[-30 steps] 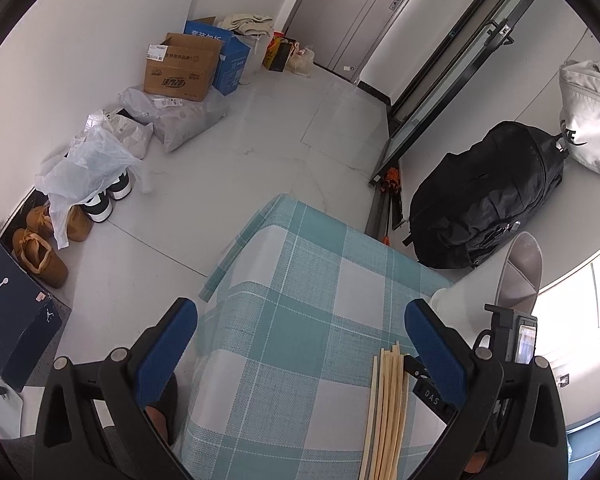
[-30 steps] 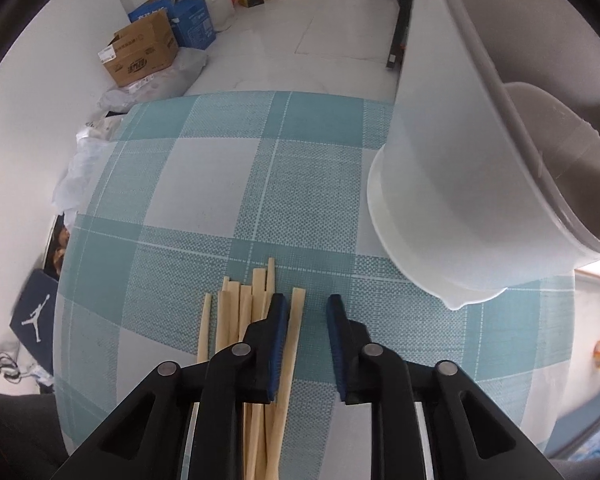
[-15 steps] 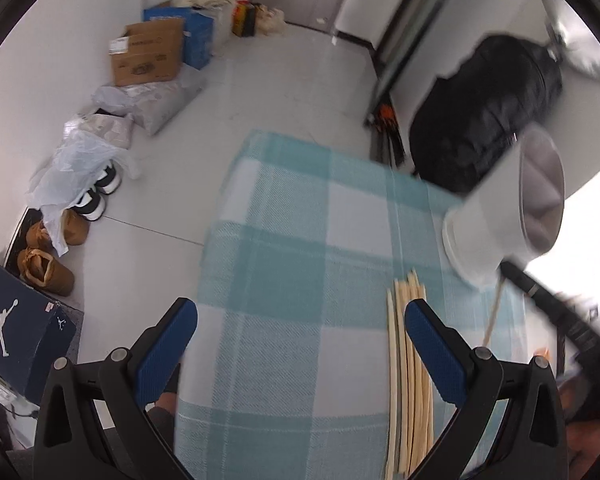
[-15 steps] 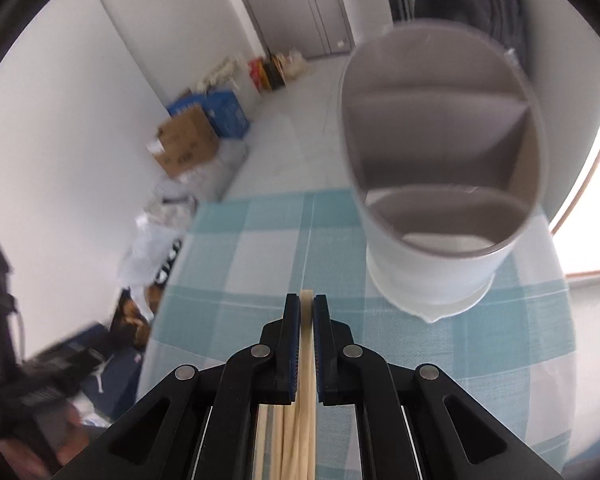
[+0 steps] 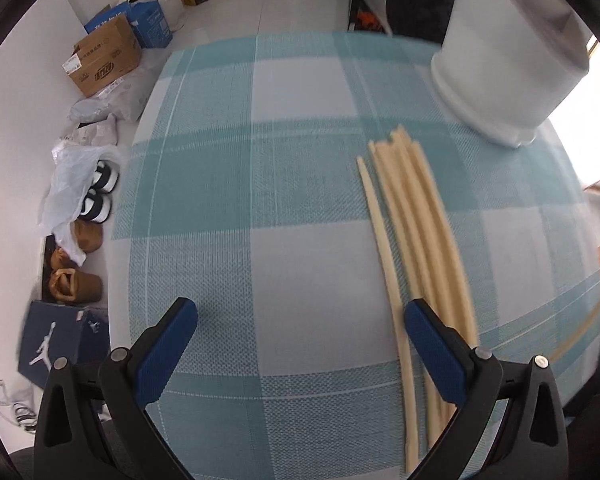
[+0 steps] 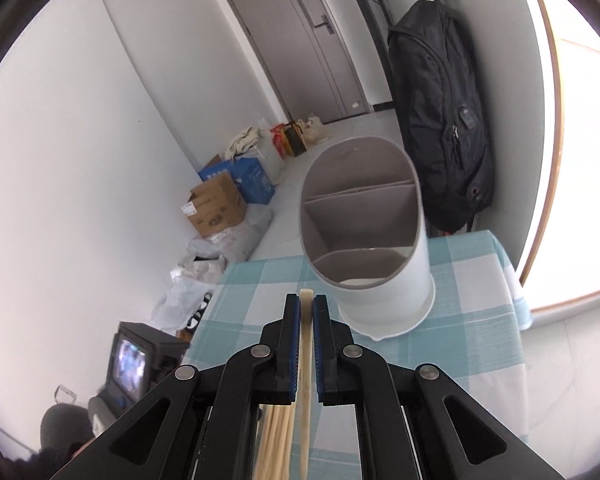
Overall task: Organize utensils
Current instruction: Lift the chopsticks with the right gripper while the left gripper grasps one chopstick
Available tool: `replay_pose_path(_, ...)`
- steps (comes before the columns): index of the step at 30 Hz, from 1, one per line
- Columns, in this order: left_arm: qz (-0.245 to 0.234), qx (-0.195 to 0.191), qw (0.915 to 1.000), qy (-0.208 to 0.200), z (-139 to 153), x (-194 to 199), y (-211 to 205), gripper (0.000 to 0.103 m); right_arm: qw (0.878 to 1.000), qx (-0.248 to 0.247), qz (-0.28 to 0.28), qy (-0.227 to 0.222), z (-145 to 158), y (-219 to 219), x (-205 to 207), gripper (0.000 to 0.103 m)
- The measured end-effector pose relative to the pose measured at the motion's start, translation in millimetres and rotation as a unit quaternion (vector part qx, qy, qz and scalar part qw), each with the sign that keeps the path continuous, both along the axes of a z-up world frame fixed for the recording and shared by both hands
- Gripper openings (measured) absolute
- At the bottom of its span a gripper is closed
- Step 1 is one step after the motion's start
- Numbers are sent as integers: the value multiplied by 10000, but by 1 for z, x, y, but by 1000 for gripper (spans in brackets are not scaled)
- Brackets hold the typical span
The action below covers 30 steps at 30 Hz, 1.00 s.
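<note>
R claw: clamped on one chopstick, long axis along claw, tip twd white divided utensil holder just ahead. L claw: wide, nothing held, over table. Chopstick bundle flat on checked cloth, tips twd holder, beside L claw's right finger.

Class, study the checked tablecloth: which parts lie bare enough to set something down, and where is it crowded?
Bare: the wide stretch of tablecloth between its left edge and the chopsticks, where the open left gripper hovers. Crowded: the right side, where the chopsticks lie beside the white utensil holder. The right gripper is shut on one chopstick.
</note>
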<state>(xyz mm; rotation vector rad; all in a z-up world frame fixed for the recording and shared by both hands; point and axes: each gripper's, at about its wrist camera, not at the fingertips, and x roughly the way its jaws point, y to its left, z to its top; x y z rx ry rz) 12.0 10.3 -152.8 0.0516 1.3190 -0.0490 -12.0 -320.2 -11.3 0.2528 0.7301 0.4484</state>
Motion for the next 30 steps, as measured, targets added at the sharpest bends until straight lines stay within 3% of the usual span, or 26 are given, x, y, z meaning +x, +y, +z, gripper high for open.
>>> replay_pose_path(8, 231, -50, 9997, 17, 4, 7, 13, 101, 9990, 365, -75, -261, 9, -28, -6, 6)
replay_pose_path(20, 148, -75, 9998, 96, -7, 43, -5, 101, 9970, 642, -402, 147, 0, -62, 10, 6)
replay_pose_path(23, 64, -67, 9999, 66, -3, 45, -11, 94, 9969, 661, -416, 112, 2, -65, 10, 6)
replay_pose_path(26, 64, -78, 9999, -15, 4, 47, -14, 67, 9967, 687, -414, 82, 4, -66, 9, 6)
replay_pose_path(28, 54, -102, 9999, -67, 7, 50, -13, 36, 9965, 718, -416, 99, 4, -67, 9, 6)
replay_pose_path(30, 85, -140, 9998, -84, 8, 51, -11, 20, 9963, 744, -418, 111, 4, -66, 8, 6)
